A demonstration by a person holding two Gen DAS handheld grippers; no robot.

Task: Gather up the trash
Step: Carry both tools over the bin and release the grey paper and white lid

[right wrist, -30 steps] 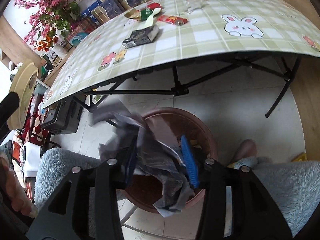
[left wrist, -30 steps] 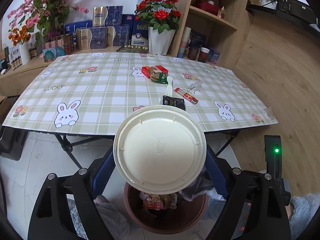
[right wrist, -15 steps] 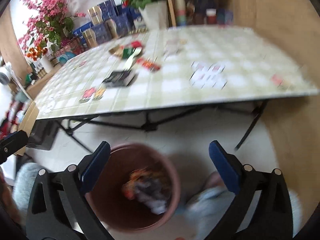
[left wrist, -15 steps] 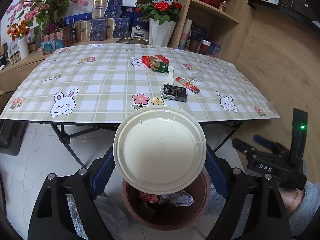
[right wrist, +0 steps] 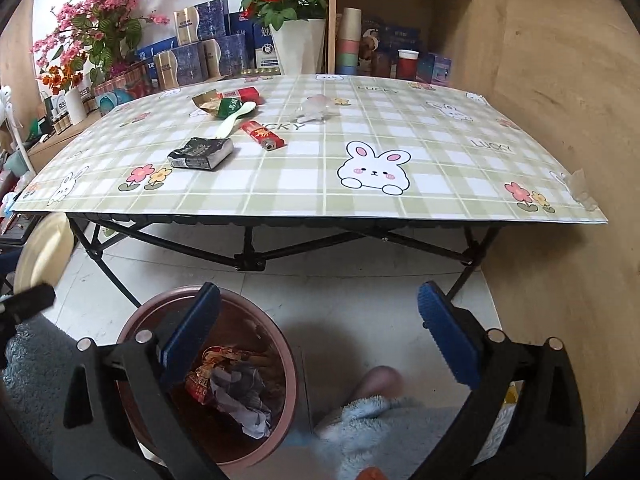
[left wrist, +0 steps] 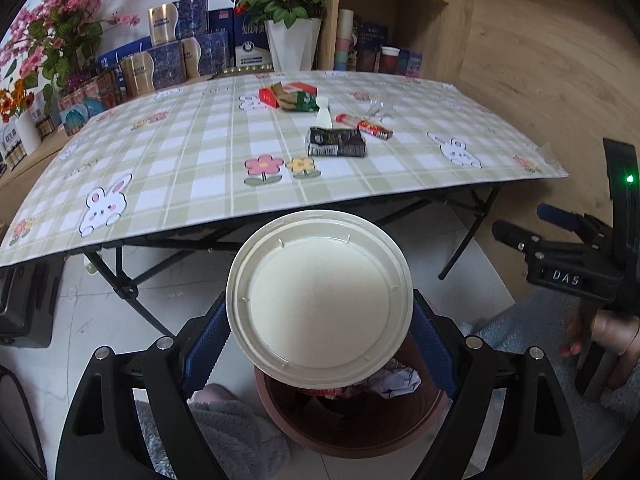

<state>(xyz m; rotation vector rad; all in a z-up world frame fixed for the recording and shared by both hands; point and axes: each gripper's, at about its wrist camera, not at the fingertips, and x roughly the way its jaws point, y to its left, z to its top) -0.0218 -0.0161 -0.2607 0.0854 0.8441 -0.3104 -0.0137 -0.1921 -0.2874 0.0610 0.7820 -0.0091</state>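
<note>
My left gripper [left wrist: 320, 332] is shut on a cream round paper plate [left wrist: 319, 296], held over the brown trash bin [left wrist: 352, 436]. The plate also shows at the left edge of the right wrist view [right wrist: 44, 252]. My right gripper [right wrist: 320, 320] is open and empty, above the floor just right of the bin [right wrist: 288, 376], which holds crumpled paper [right wrist: 240, 396] and wrappers. On the table lie a black packet [right wrist: 202, 153], a red tube [right wrist: 262, 135], a white spoon [right wrist: 234, 118], green and red wrappers [right wrist: 228, 101] and clear plastic [right wrist: 316, 105].
The folding table [right wrist: 440, 184] with a checked bunny cloth stands in front of me. Vases of flowers [right wrist: 296, 40], boxes and a wooden shelf [right wrist: 400, 20] stand behind it. A wood wall is at the right. My slippered feet [right wrist: 372, 412] are by the bin.
My right gripper opened and dropped the crumpled grey paper into the bin, then rose and tilted up toward the table. My left gripper lowered slightly, plate still held.
</note>
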